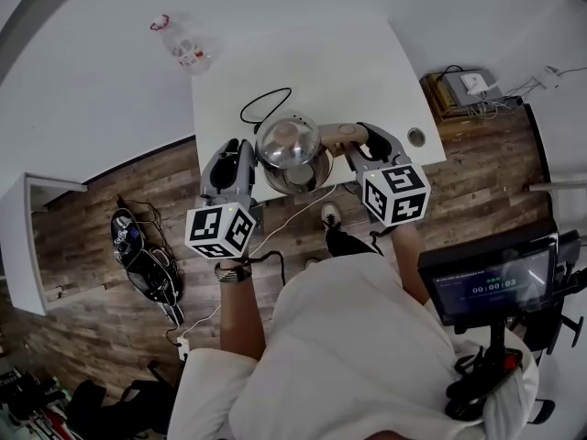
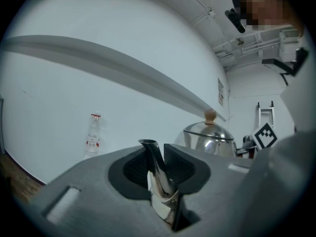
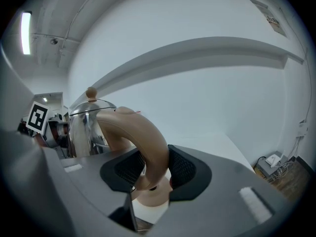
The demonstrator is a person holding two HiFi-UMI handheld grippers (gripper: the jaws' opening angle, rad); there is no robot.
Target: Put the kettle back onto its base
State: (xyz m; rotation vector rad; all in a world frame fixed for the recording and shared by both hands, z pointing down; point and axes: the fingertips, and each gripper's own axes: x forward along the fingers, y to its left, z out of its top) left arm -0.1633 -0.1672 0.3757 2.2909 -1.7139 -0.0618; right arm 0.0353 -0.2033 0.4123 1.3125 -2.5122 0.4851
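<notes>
While the left hand-held gripper (image 2: 159,171) clamps the kettle's (image 2: 210,139) spout (image 2: 152,154) and the right hand-held gripper (image 3: 153,171) its handle (image 3: 140,130), carrying next needs level lowering onto its base.

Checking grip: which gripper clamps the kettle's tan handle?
The right gripper, on the tan curved handle; the left gripper pinches the spout of the shiny steel kettle.

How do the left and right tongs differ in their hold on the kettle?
Left tongs are shut on the thin, shiny metal spout; right tongs on the thick tan handle. Left tongs' pads sit close together; right tongs' pads are spread wider by the handle. In the head view, left tongs sit left of the kettle, right tongs right of it. Shared: both clamp one kettle.
</notes>
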